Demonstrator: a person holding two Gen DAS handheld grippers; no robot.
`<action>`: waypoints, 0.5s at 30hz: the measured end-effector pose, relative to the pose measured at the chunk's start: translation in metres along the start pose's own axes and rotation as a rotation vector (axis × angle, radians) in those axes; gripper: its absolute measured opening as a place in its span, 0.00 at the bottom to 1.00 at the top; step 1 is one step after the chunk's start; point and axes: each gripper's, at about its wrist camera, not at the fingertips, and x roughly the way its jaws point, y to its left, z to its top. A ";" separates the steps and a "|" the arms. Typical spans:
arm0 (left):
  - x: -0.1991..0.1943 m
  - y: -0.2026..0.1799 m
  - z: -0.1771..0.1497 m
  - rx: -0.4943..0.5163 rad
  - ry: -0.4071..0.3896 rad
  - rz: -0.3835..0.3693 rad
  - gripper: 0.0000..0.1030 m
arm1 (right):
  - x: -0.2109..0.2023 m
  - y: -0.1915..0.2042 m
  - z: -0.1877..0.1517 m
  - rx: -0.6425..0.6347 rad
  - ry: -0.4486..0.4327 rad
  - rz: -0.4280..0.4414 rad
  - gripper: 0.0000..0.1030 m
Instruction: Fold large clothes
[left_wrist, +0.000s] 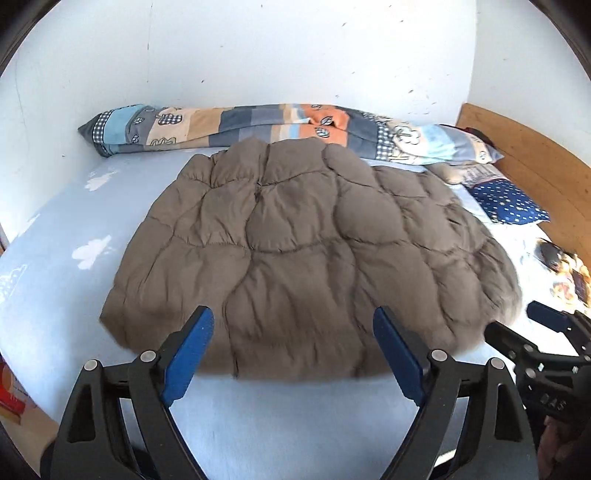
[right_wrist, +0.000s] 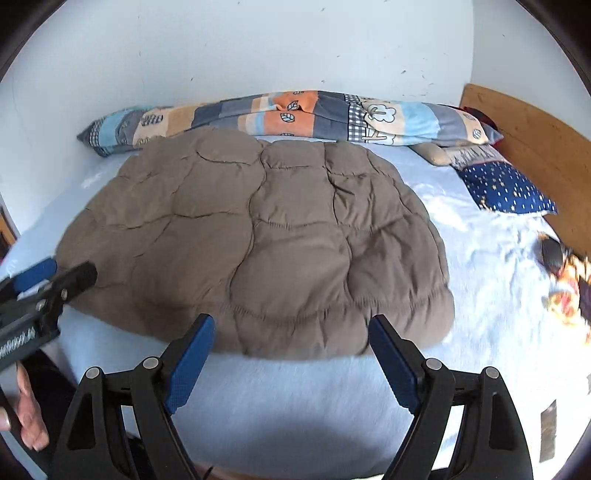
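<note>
A brown quilted puffer garment (left_wrist: 303, 254) lies folded into a broad flat pad on the light blue bed sheet (left_wrist: 55, 266); it also fills the middle of the right wrist view (right_wrist: 266, 243). My left gripper (left_wrist: 293, 325) is open and empty, hovering over the garment's near edge. My right gripper (right_wrist: 291, 332) is open and empty, just in front of the garment's near right edge. Each gripper shows in the other's view, the right one at the far right (left_wrist: 517, 325) and the left one at the far left (right_wrist: 55, 273).
A patchwork duvet roll (left_wrist: 258, 125) lies along the white wall behind the garment. A dark blue dotted pillow (left_wrist: 506, 203) and a wooden headboard (left_wrist: 535, 162) are at the right. Small colourful items (right_wrist: 565, 288) lie on the sheet at the right edge.
</note>
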 end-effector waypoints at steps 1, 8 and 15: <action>-0.008 -0.001 -0.004 -0.003 -0.002 -0.010 0.87 | -0.005 0.000 -0.003 0.007 -0.004 -0.002 0.85; -0.076 -0.013 -0.038 0.062 -0.063 -0.004 1.00 | -0.047 0.005 -0.032 0.020 -0.041 -0.003 0.86; -0.087 -0.014 -0.021 0.066 -0.059 0.083 1.00 | -0.073 0.007 -0.032 0.030 -0.113 -0.020 0.89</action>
